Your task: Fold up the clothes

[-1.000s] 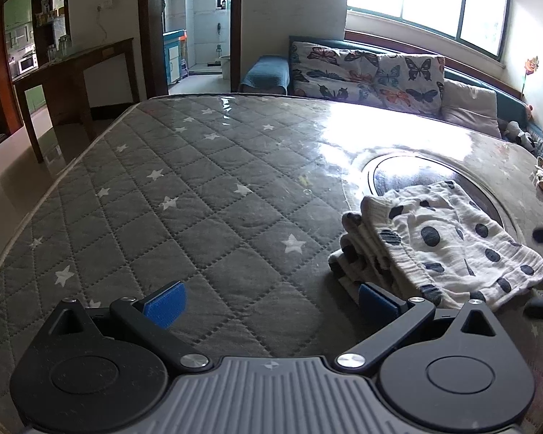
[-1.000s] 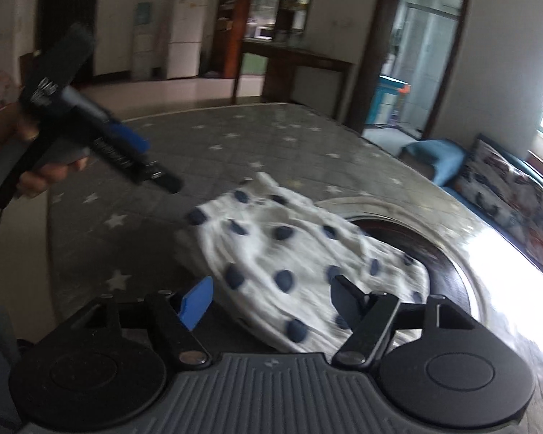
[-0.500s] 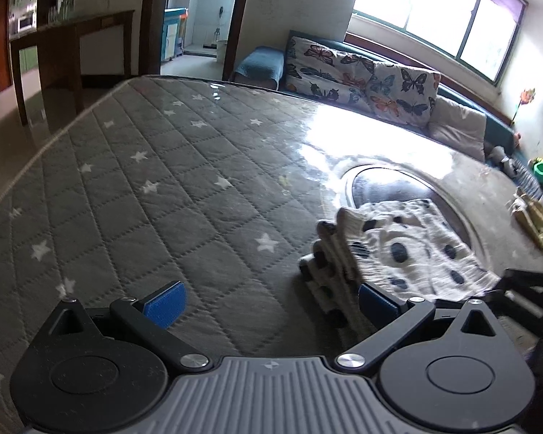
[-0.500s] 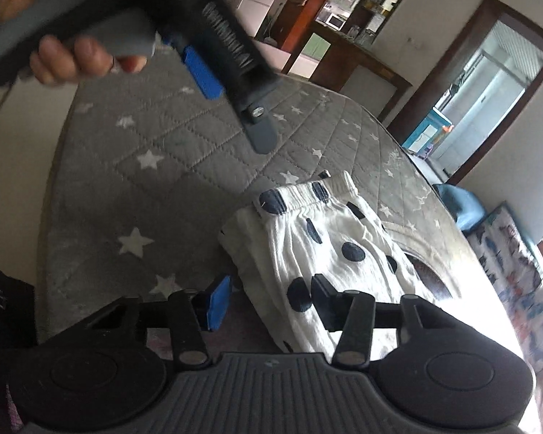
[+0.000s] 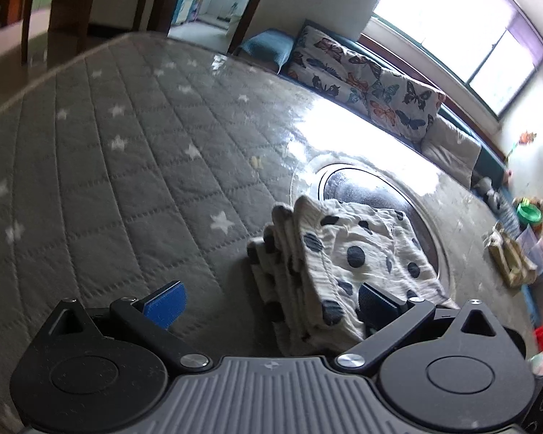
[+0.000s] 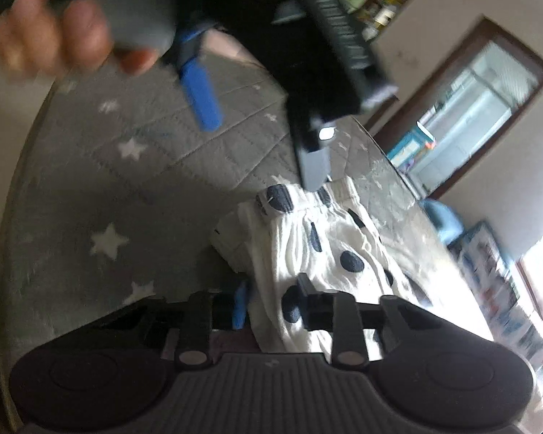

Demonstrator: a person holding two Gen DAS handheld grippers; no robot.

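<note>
A folded white garment with dark blue dots [image 5: 344, 253] lies on the grey star-quilted table cover [image 5: 126, 181], partly over a round glass inset. My left gripper [image 5: 271, 305] is open, its fingers straddling the garment's near corner. In the right wrist view the same garment [image 6: 329, 253] lies just ahead of my right gripper [image 6: 271, 303]. Its jaws stand narrowly apart around the garment's near edge; the frame is blurred and does not show whether they pinch it. The left gripper [image 6: 260, 144], held by a hand, hangs above the garment's far end.
A round glass inset [image 5: 373, 195] sits in the table. A sofa with butterfly cushions [image 5: 373, 86] stands beyond the far edge. Small items and a green bowl [image 5: 528, 213] are at the far right. A doorway [image 6: 463, 119] is behind.
Both grippers have moved in close to the garment. The right jaws have narrowed around its near edge. The left gripper now straddles its corner. The garment has not moved.
</note>
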